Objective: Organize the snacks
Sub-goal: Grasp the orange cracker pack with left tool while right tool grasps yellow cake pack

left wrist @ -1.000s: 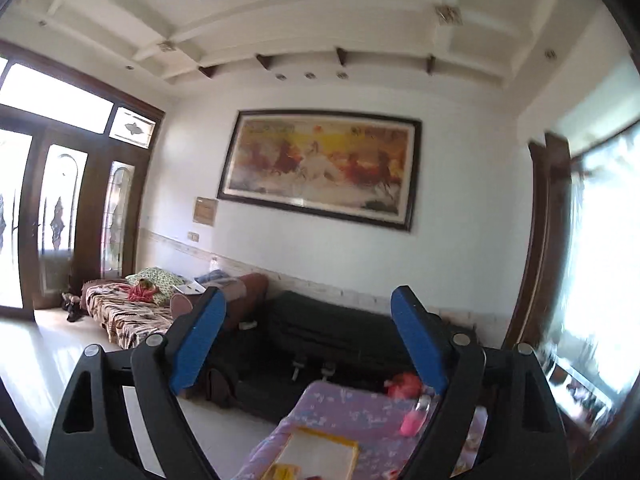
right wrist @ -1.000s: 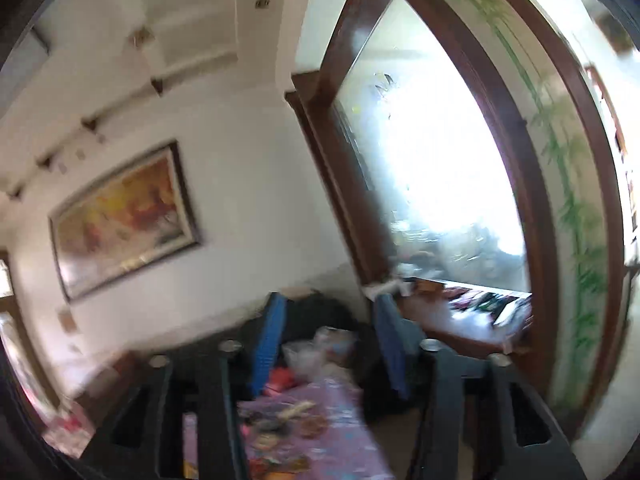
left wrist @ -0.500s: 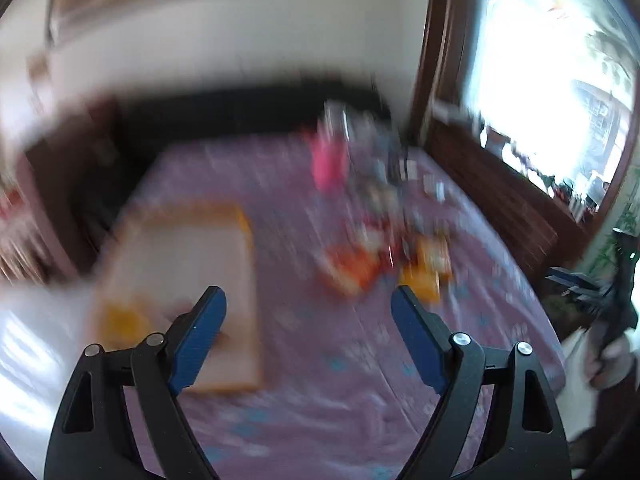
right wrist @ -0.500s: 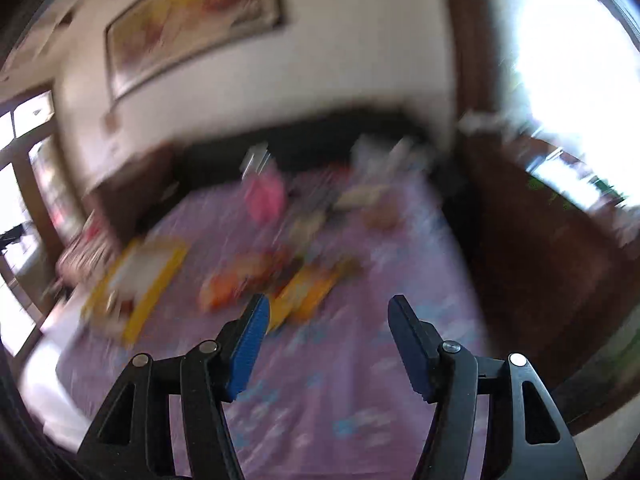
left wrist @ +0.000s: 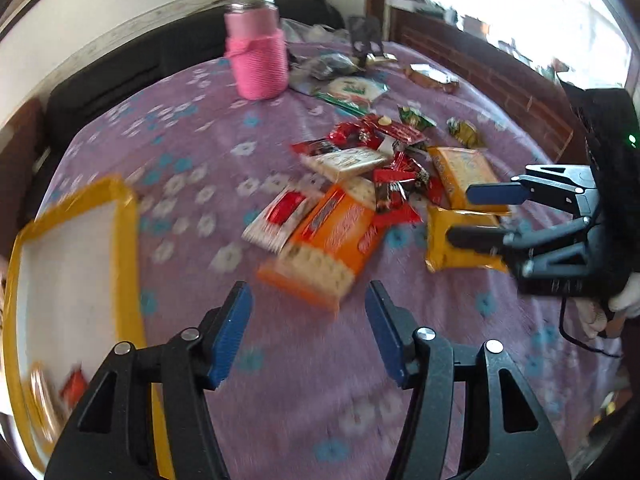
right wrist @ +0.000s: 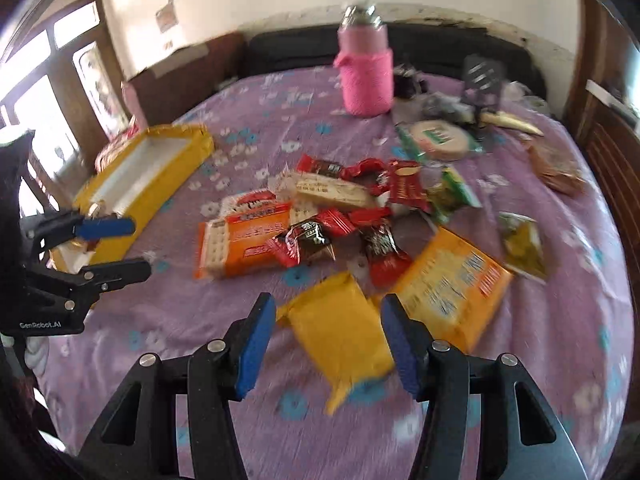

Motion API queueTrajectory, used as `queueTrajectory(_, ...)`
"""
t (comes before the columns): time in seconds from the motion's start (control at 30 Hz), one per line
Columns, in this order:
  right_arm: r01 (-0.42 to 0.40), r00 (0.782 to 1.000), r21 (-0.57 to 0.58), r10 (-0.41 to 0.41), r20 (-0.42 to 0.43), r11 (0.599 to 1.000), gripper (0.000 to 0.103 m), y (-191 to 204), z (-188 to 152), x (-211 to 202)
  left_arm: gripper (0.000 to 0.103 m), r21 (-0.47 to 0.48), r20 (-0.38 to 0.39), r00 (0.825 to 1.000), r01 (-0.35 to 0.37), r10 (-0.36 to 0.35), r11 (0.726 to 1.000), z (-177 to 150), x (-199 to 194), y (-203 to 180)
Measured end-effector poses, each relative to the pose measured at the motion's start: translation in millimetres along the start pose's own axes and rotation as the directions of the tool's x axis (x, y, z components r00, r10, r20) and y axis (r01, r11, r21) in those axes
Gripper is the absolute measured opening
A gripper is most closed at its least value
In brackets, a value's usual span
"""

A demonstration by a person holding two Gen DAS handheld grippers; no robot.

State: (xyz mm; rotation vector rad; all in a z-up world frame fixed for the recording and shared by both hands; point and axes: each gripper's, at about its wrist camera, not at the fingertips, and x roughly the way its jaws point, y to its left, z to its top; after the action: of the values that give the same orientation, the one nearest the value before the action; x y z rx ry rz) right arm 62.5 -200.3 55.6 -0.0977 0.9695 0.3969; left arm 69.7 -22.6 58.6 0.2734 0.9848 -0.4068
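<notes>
Snack packs lie in a loose heap on the purple flowered cloth [left wrist: 200,152]. My left gripper [left wrist: 308,326] hangs just short of an orange cracker pack [left wrist: 332,240], which also shows in the right wrist view [right wrist: 240,240]. Its jaws are closing with nothing between them. My right gripper [right wrist: 328,336] hovers over a plain yellow packet [right wrist: 340,320], which lies between its blue pads [right wrist: 256,340]. Those jaws are closing too, and the pads are not pressing on the packet. A yellow-rimmed tray [left wrist: 124,240] sits at the left with a few small snacks in its near corner.
A pink-sleeved bottle [left wrist: 258,56] stands at the far side. Red candy wrappers [right wrist: 312,236], a yellow-orange biscuit pack [right wrist: 452,292], green packets [right wrist: 452,192] and a round white pack [right wrist: 436,138] lie around the heap. A dark sofa lies beyond, and a wooden window frame is to the right.
Both grippers have swung down from facing the wall and ceiling to looking at the table. The left jaws have narrowed. The yellow packet now lies between the right pads.
</notes>
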Motion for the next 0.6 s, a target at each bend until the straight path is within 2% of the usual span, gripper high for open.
queueTrajectory(0.1, -0.005, 0.999, -0.053, 0.002, -0.054, 0.999, 0.058, 1, 0, 23, 0.058, 0.063, -0.012, 1.0, -0.017, 0.018, 0.998, 15, 26, -2)
queueTrajectory(0.2, -0.014, 0.998, -0.107, 0.008, -0.059, 0.994, 0.066, 7, -3, 29, 0.058, 0.115, -0.015, 1.0, -0.013, 0.014, 0.993, 21, 40, -3)
queueTrajectory(0.23, -0.01, 0.998, -0.124, 0.003, -0.059, 0.992, 0.068, 9, -4, 30, 0.062, 0.124, -0.004, 1.0, -0.002, 0.003, 0.992, 23, 44, -2)
queueTrajectory(0.3, -0.014, 0.998, -0.149, 0.004, -0.065, 0.989, 0.068, 13, -8, 31, 0.066, 0.136, 0.011, 1.0, 0.02, -0.022, 0.99, 26, 48, -3)
queueTrajectory(0.43, -0.046, 0.994, -0.125, 0.033, -0.107, 0.991, 0.06, 16, -16, 26, 0.07, 0.188, -0.005, 0.995, 0.095, -0.096, 0.977, 26, 55, -17)
queueTrajectory(0.47, -0.045, 0.993, -0.122, 0.032, -0.11, 0.991, 0.06, 18, -19, 24, 0.072, 0.209, -0.019, 0.995, 0.096, -0.094, 0.973, 24, 58, -23)
queueTrajectory(0.53, -0.048, 0.993, -0.117, 0.034, -0.117, 0.992, 0.059, 22, -26, 19, 0.073, 0.271, -0.036, 0.999, 0.044, -0.036, 0.962, 18, 66, -38)
queueTrajectory(0.57, -0.049, 0.992, -0.115, 0.035, -0.12, 0.992, 0.059, 26, -32, 15, 0.068, 0.273, -0.017, 0.999, 0.035, -0.032, 0.961, 17, 64, -40)
queueTrajectory(0.6, -0.05, 0.992, -0.112, 0.036, -0.121, 0.992, 0.059, 29, -37, 12, 0.063, 0.261, -0.037, 0.999, 0.046, -0.038, 0.964, 17, 64, -40)
